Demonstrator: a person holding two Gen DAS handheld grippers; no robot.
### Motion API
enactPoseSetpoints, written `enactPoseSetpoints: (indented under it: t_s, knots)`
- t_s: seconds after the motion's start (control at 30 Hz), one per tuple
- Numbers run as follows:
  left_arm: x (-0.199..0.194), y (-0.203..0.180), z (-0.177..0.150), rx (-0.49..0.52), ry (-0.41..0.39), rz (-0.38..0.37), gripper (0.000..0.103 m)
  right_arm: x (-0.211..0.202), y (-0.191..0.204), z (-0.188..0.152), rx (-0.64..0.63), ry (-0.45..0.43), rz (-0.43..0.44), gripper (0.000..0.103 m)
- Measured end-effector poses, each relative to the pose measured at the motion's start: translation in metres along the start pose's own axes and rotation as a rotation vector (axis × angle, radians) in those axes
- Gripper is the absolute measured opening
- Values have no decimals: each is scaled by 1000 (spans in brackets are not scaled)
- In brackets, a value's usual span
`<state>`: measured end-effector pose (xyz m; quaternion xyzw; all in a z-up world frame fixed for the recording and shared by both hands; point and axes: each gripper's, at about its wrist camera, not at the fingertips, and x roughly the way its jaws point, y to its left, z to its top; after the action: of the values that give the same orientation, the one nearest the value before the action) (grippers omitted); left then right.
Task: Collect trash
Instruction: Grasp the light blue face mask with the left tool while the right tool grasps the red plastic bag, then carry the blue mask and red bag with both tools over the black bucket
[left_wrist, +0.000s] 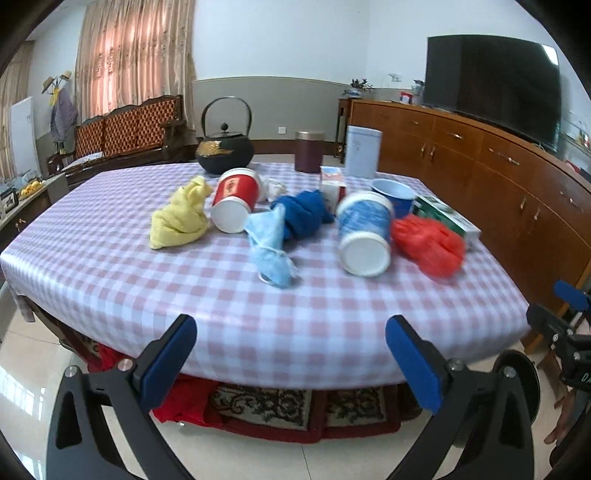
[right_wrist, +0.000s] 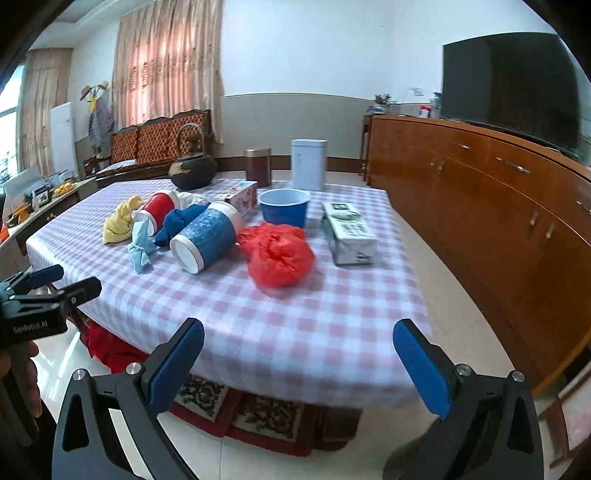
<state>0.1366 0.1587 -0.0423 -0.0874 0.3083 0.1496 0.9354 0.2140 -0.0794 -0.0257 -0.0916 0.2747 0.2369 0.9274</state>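
At the near edge of the table (right_wrist: 295, 332), your left gripper (left_wrist: 291, 360) and right gripper (right_wrist: 299, 363) hang with jaws apart, holding nothing. Beyond lies the trash: take the red plastic bag (right_wrist: 279, 254) first, pinching its crumpled top, then the blue mask (left_wrist: 269, 247) and tipped blue cup (left_wrist: 365, 236).

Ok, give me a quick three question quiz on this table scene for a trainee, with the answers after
1. True or false: the blue paper cup lies on its side.
2. What touches the crumpled red plastic bag on its left: A the blue cup, B the black iron teapot, C the white tin?
3. Fill in: both the left gripper and the right gripper are ____ and hold nothing.

Key: 1 true; 2 A; 3 open.
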Motion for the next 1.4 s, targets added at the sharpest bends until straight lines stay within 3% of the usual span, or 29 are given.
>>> enactPoseSetpoints:
  t_s: [0.17, 0.23, 0.37, 0.5, 0.63, 0.73, 0.83, 0.9, 1.03, 1.4]
  knots:
    - [26, 13, 14, -33, 18, 4, 102, 36, 8, 17, -38, 19, 5, 100]
    - [38, 15, 18, -31, 21, 17, 102, 52, 9, 22, -43, 35, 16, 92]
    - [53, 19, 22, -57, 37, 9, 89, 80, 12, 33, -60, 57, 19, 90]
    - [67, 17, 23, -55, 50, 15, 87, 101, 14, 39, -64, 79, 17, 89]
    - [77, 16, 25, -55, 62, 14, 81, 118, 14, 39, -54, 116, 14, 78]
    - [85, 18, 26, -57, 77, 8, 71, 125, 13, 37, -41, 138, 18, 65]
    - [91, 20, 27, -68, 93, 2, 53, 128, 13, 33, -35, 151, 22, 48]
    - [92, 23, 26, -73, 101, -13, 30, 126, 13, 32, -33, 149, 25, 40]
    - [86, 25, 25, -79, 83, -32, 27, 119, 12, 32, -36, 137, 37, 24]
    - [58, 27, 26, -63, 45, -53, 23, 88, 10, 30, -11, 87, 31, 18]
